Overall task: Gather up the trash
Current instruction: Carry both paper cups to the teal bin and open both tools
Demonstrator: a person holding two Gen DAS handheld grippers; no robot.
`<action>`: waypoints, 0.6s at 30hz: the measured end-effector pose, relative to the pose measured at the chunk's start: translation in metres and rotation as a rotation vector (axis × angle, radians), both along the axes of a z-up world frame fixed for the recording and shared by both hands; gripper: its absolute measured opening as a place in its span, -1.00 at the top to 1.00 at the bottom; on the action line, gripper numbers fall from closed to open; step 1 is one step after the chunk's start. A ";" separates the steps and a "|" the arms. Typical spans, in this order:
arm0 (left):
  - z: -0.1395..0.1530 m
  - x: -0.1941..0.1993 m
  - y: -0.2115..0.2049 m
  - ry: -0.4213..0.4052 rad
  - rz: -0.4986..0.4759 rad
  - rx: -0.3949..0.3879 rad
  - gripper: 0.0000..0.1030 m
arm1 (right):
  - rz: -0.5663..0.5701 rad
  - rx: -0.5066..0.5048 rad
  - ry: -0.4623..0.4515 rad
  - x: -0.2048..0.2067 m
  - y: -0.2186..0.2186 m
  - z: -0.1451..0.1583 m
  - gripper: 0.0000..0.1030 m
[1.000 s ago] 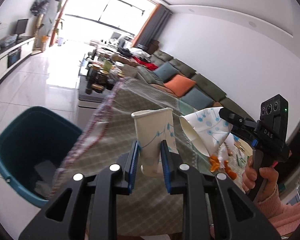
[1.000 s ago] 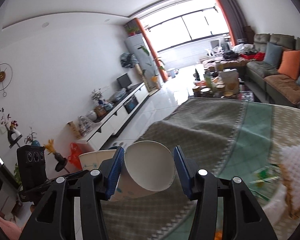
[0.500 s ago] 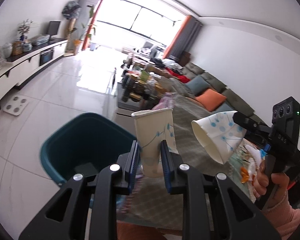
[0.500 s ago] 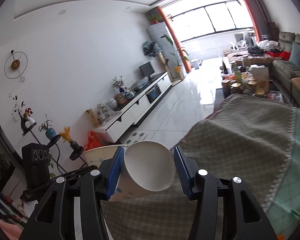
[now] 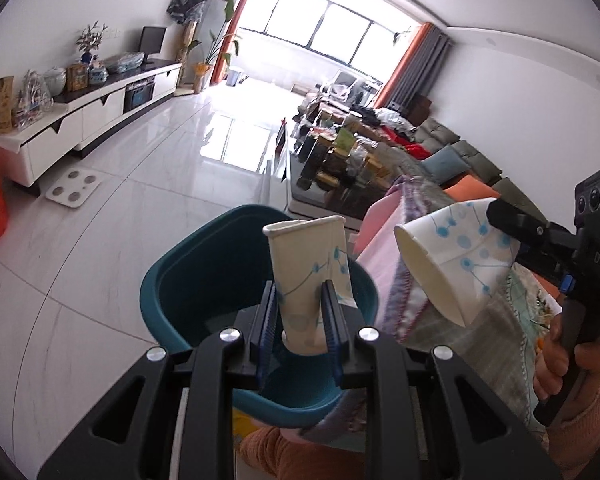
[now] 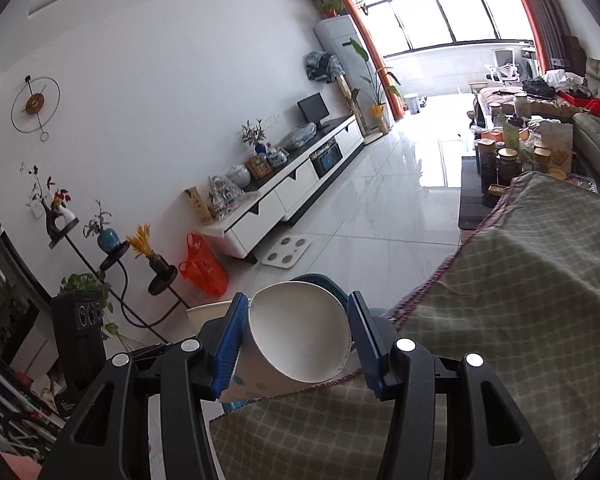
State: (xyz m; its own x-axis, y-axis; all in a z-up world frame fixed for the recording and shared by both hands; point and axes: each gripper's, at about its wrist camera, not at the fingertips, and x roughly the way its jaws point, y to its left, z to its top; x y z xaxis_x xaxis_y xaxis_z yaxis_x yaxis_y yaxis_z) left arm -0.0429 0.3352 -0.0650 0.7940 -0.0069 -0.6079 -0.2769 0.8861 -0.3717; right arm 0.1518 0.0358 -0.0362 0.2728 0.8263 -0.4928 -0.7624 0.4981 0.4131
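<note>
Both clamped paper cups now hang nearer the teal bin (image 5: 168,280): left gripper (image 5: 299,320) pinches its squashed cup (image 5: 308,264) directly over it for dropping; right gripper (image 6: 298,344) grips its round cup (image 6: 298,336) beside the table edge (image 6: 500,280).

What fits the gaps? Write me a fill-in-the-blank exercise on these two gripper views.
1. The left gripper is shut on a squashed white paper cup with blue dots, held above the ____ plastic bin.
2. The right gripper holds a second white paper cup with its open mouth facing the ____.
3. The table beside the bin is covered by a checked ____.

Missing words: teal; camera; tablecloth
</note>
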 end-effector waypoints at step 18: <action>-0.036 0.025 0.018 0.103 0.051 -0.068 0.55 | 0.028 -0.115 0.096 0.012 0.056 -0.036 -0.03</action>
